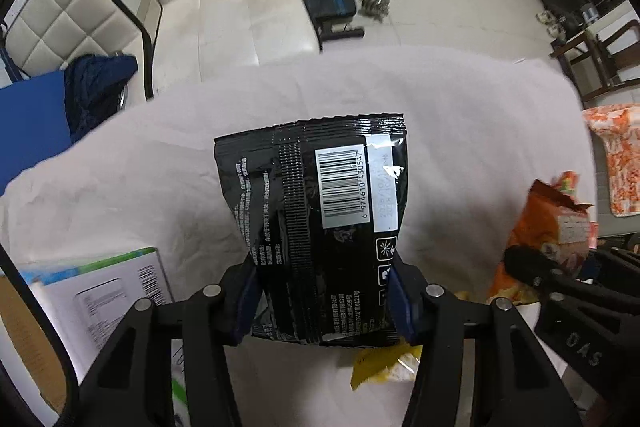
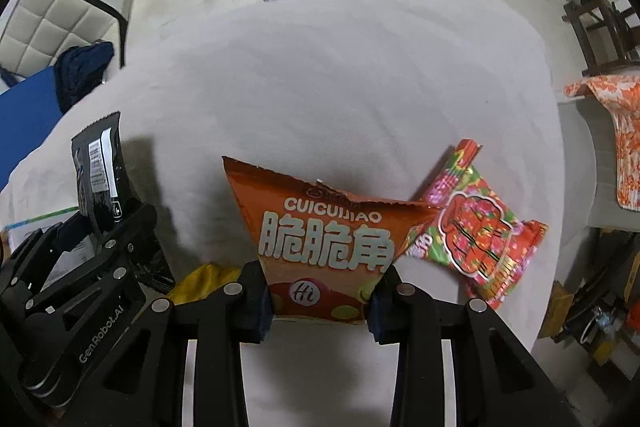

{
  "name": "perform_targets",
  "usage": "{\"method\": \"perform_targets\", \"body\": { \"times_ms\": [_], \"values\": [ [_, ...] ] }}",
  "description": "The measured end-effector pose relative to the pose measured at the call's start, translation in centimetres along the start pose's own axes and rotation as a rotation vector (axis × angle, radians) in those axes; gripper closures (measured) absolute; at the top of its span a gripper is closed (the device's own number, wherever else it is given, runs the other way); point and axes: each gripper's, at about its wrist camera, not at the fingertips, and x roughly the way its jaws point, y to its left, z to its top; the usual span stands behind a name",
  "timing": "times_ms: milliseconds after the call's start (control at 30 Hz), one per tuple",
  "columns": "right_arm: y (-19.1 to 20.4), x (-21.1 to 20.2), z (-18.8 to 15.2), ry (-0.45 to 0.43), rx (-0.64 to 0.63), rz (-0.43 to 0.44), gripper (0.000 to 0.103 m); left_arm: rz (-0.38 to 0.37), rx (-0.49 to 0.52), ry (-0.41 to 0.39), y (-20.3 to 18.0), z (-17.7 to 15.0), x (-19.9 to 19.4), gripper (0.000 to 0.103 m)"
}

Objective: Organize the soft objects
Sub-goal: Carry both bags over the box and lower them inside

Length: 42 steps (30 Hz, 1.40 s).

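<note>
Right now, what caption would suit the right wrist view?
Right hand-held gripper pinching an orange snack bag above a white cloth, beside a red-green packet.

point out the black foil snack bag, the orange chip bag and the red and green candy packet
black foil snack bag [image 1: 296,187], left wrist view, on its centre seam
orange chip bag [image 2: 324,239], right wrist view, on its white lettering
red and green candy packet [image 2: 476,227], right wrist view, on its red picture

The lower end of the black snack bag [image 1: 316,223] is lying hidden behind the left gripper [image 1: 324,301], and its small print is staying too fine to read. A yellow packet [image 1: 384,363] is peeking out from under it, mostly covered. The orange chip bag [image 2: 320,239] is covering a corner of the red-and-green packet [image 2: 476,231]. The white box [image 1: 108,307] is running off the picture's left edge.
</note>
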Motion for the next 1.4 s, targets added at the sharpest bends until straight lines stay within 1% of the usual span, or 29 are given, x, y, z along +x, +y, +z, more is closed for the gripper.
{"method": "perform_targets", "body": {
  "times_ms": [100, 200, 333, 467, 567, 633, 733, 800, 933, 1033, 1067, 1200, 1300, 1400],
  "values": [
    [0.7, -2.1, -1.0, -0.036, -0.024, 0.013, 0.065, -0.012, 0.004, -0.055, -0.1, -0.6, -2.7, 0.052],
    [1.3, -4.3, -2.4, -0.066, -0.049, 0.028, 0.065, -0.041, 0.009, -0.092, -0.1, -1.4, -5.2, 0.052],
    [1.9, -7.1, -4.6, -0.098, -0.077, 0.043, 0.066, -0.049, 0.027, -0.153, -0.1, -2.9, -8.7, 0.052],
    [2.2, -9.4, -7.3, -0.123, -0.089, 0.072, 0.066, -0.084, 0.022, -0.197, 0.7, -5.2, -12.2, 0.052],
    [2.7, -11.1, -9.7, -0.140, -0.100, 0.095, 0.066, -0.086, 0.029, -0.229, 1.9, -7.5, -14.5, 0.052],
    [3.4, -12.1, -11.2, -0.154, -0.113, 0.114, 0.066, -0.092, 0.042, -0.229, 2.8, -9.0, -15.6, 0.052],
    [5.5, -12.9, -13.7, -0.163, -0.143, 0.154, 0.066, -0.101, 0.023, -0.226, 5.6, -11.3, -16.8, 0.052],
    [7.9, -13.3, -15.3, -0.164, -0.172, 0.184, 0.066, -0.087, 0.014, -0.225, 7.7, -12.7, -17.4, 0.052],
    [12.8, -13.4, -17.9, -0.159, -0.227, 0.231, 0.066, -0.032, -0.024, -0.227, 12.8, -15.5, -18.6, 0.052],
    [17.3, -12.9, -19.4, -0.139, -0.275, 0.256, 0.066, 0.005, -0.088, -0.219, 17.6, -17.0, -18.8, 0.052],
    [18.3, -12.5, -19.9, -0.133, -0.287, 0.254, 0.066, 0.020, -0.118, -0.212, 19.7, -17.6, -18.9, 0.052],
    [23.1, -10.8, -21.0, -0.100, -0.327, 0.239, 0.066, 0.052, -0.205, -0.186, 26.0, -18.6, -18.1, 0.052],
    [26.0, -9.1, -21.1, -0.075, -0.331, 0.227, 0.066, 0.050, -0.269, -0.152, 30.1, -18.4, -16.4, 0.052],
    [28.1, -7.3, -20.8, -0.048, -0.324, 0.228, 0.065, 0.036, -0.306, -0.103, 33.1, -17.7, -14.0, 0.052]
  ]
}}
